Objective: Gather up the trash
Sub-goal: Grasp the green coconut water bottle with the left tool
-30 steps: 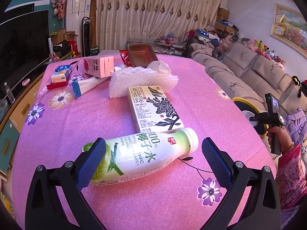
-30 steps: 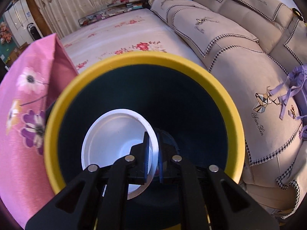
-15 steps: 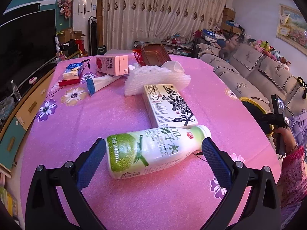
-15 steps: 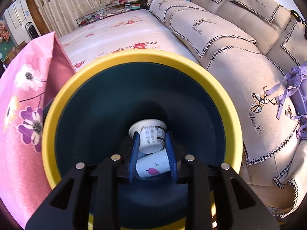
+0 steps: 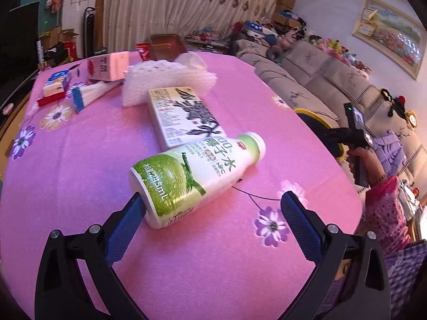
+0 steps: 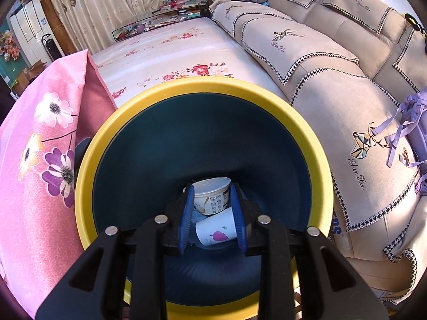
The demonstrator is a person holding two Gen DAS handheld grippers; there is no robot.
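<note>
Bottle (image 5: 198,177) lies between spread left fingers (image 5: 125,229); right fingers (image 6: 188,221) part-open above bin (image 6: 202,90) cups (image 6: 212,196).

pink floral table (image 5: 80,160), bottle (image 5: 197,176) lying on its side near front, tea box (image 5: 184,117) flat just behind, white foam wrap (image 5: 165,80) beyond, pink carton (image 5: 109,65), paper cone (image 5: 90,93), brown tray (image 5: 165,44) at far edge
</note>
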